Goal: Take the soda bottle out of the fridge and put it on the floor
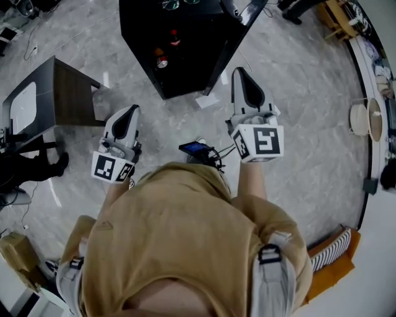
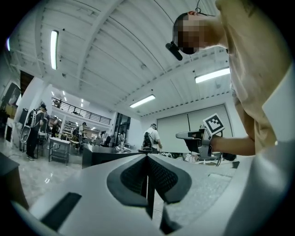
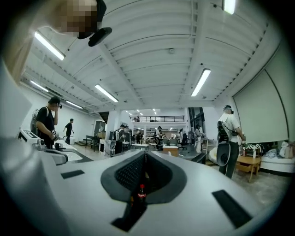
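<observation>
A black fridge (image 1: 207, 65) stands on the grey floor ahead of me, its inside open to view. In it stands a dark soda bottle with a red cap (image 1: 175, 38), with a second, orange-topped bottle (image 1: 161, 60) next to it. Both grippers hang in the air short of the fridge. My left gripper (image 1: 131, 110) is at the fridge's near left corner, my right gripper (image 1: 241, 72) beside its right side. The left gripper (image 2: 147, 156) is shut with nothing in it. The right gripper (image 3: 145, 154) is shut and empty too. Below its jaws the soda bottle (image 3: 141, 194) shows far off.
A dark side table (image 1: 59, 93) stands at the left. A white sheet (image 1: 207, 100) lies on the floor by the fridge's near corner. A round white object (image 1: 360, 119) and a wooden rack (image 1: 337, 18) line the right wall. Several people stand in the hall behind.
</observation>
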The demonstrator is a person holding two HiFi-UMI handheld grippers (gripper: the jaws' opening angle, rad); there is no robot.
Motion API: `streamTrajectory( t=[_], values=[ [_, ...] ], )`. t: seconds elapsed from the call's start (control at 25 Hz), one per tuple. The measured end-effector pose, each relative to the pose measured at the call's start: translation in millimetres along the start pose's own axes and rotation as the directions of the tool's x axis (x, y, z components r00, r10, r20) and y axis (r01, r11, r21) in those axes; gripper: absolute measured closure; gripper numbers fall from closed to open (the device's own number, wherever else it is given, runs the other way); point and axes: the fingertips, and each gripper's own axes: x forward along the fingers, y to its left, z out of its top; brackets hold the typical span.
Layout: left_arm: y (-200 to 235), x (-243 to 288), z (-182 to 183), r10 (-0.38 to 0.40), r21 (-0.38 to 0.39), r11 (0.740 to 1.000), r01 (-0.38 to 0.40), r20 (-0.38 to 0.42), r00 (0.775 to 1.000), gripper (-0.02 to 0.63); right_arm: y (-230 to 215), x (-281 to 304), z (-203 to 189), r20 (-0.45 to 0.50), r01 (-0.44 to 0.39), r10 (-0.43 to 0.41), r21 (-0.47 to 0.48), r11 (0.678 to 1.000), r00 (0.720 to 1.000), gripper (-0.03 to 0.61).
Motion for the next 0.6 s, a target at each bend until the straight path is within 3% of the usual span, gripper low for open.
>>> streamTrajectory(
  t=[0.2,0.32,0.48,0.6],
  values=[
    [10,40,0,0.072,0.055,0.996,-0.071,-0.011,0.997,0.612,-27,44,-17,-0.006,-0.084,0.084,0.021,0.996,0.996,0.575],
    [21,40,-8,0.105,0.075,0.992,-0.102,-0.045,0.993,0.612,-21,73,-37,-0.039,-0.132,0.133,0.038,0.991,0.99,0.575],
    [59,25,-40,0.154,0.0,0.988,-0.155,-0.089,0.984,0.612,3,116,-75,-0.13,-0.162,0.158,-0.022,0.986,0.979,0.575],
    [84,24,-59,0.138,-0.038,0.989,-0.142,-0.1,0.985,0.612,18,146,-99,-0.181,-0.165,0.153,-0.054,0.985,0.972,0.575]
  ],
)
